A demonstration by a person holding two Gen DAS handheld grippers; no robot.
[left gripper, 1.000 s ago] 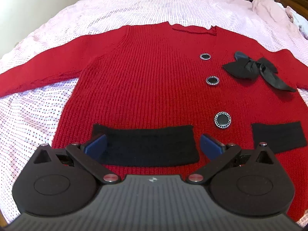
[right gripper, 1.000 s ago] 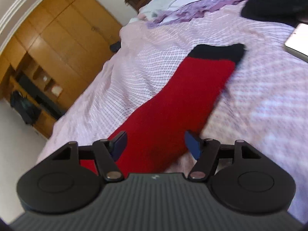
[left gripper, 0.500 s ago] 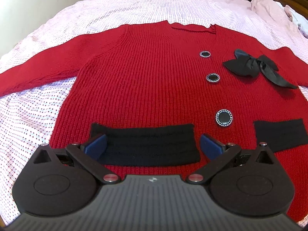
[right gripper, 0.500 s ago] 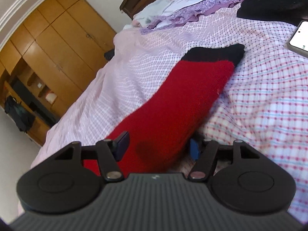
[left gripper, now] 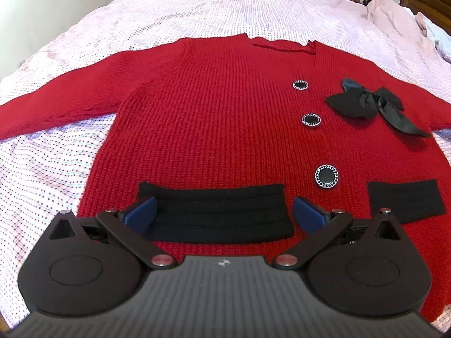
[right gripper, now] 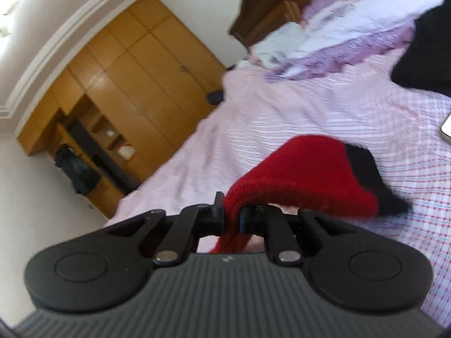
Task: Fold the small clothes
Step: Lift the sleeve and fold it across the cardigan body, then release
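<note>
A red knit cardigan (left gripper: 214, 118) lies flat on the bed, front up, with black buttons, a black bow (left gripper: 369, 104) and two black pocket bands. My left gripper (left gripper: 224, 215) hovers open over the left pocket band (left gripper: 217, 214), its blue pads on either side of it and nothing pinched. In the right wrist view the cardigan's red sleeve (right gripper: 304, 174) with its black cuff (right gripper: 366, 169) is lifted off the sheet. My right gripper (right gripper: 232, 219) is closing, its jaws pinching a bunch of the sleeve's red knit.
The bed carries a pink checked sheet (left gripper: 50, 174). Crumpled purple and white bedding (right gripper: 332, 31) and a dark garment (right gripper: 428, 53) lie near the headboard. A phone's corner (right gripper: 446, 129) rests at the right edge. Wooden wardrobes (right gripper: 135, 84) line the far wall.
My right gripper closed on the red sleeve and rose, bunching and lifting it off the sheet. The left gripper and the cardigan body stayed put.
</note>
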